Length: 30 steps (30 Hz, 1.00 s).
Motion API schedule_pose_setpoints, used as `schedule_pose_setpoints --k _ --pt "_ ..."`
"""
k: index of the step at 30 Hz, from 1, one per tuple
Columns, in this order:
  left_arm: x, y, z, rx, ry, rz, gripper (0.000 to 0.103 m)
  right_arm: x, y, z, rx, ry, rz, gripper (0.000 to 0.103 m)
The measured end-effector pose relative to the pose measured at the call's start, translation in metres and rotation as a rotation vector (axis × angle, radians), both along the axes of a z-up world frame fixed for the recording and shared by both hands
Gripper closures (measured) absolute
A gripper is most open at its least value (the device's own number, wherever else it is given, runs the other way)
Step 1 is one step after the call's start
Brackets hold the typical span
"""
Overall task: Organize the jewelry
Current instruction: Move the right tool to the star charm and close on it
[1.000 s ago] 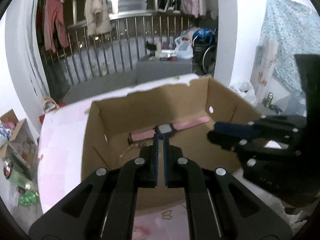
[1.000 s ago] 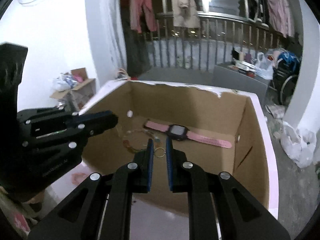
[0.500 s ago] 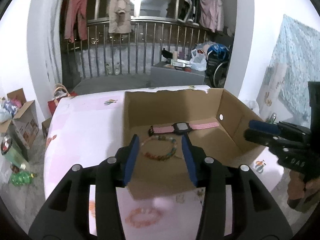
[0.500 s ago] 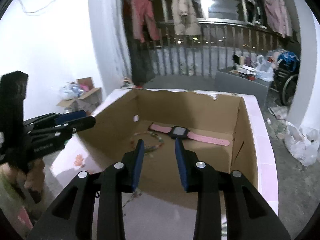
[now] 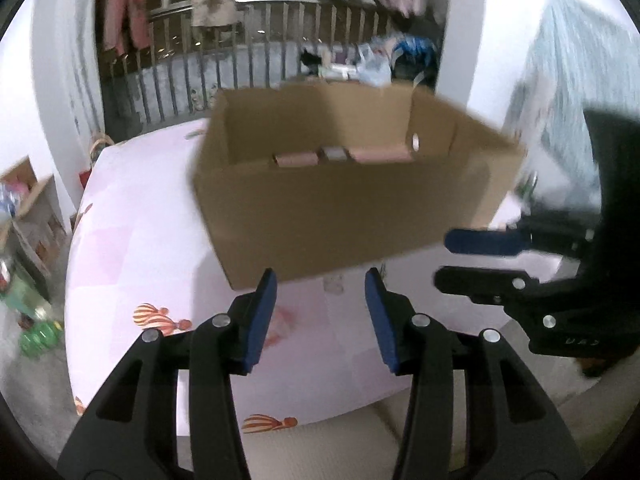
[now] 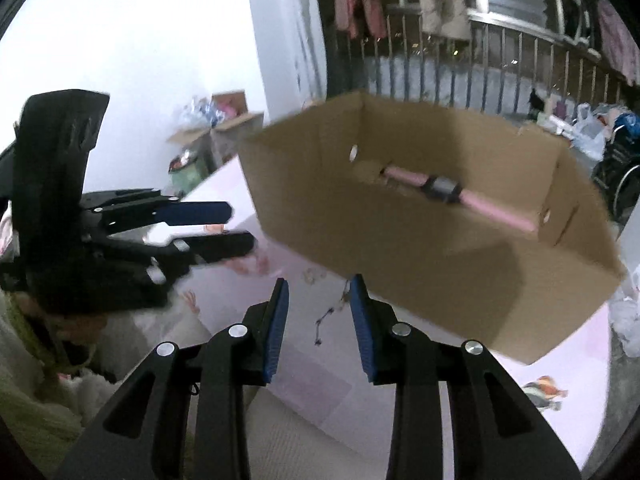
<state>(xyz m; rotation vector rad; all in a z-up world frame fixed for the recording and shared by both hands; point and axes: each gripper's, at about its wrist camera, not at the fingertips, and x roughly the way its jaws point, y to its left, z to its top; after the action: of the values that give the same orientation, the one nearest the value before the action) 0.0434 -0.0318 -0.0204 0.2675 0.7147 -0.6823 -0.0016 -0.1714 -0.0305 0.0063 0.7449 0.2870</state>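
While both of our grippers hang in front of the cardboard box (image 5: pixel 344 216), neither carries anything. Our left gripper (image 5: pixel 321 300) has its jaws apart over the pink patterned cloth on the table (image 5: pixel 132 248), with nothing between the blue pads. Our right gripper (image 6: pixel 317 300) likewise has its jaws apart and empty; a thin dark chain (image 6: pixel 332 316) lies on the cloth just beyond and between its fingertips, untouched. Near it, close to the box's front wall, sits a small pale trinket (image 6: pixel 311 276), too blurred for us to name. Inside the box, a pink-strapped watch (image 6: pixel 444 190) lies on the floor near the far wall, its dark face roughly midway along the strap. Each gripper shows in the other's view, side by side and near one another.
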Motion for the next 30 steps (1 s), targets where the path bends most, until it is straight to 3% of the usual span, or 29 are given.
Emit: schedule_pose_setpoints --k 6,12,23,30 --pt "-0.007 -0.019 -0.032 0.118 -0.036 -0.043 0.063 0.016 0.007 -0.024 -0.019 0.047 0.021 0.081" --pt "0.0 -0.011 -0.04 0.102 0.005 -0.019 0.07 0.033 0.008 -0.031 -0.041 0.056 0.03 0.087" --pt "0.002 -0.011 -0.041 0.098 0.028 -0.018 0.07 0.046 0.016 -0.038 -0.101 0.068 0.056 0.097" --pt "0.004 -0.016 -0.041 0.1 0.016 -0.018 0.07 0.037 0.006 -0.038 -0.092 0.09 0.024 0.098"
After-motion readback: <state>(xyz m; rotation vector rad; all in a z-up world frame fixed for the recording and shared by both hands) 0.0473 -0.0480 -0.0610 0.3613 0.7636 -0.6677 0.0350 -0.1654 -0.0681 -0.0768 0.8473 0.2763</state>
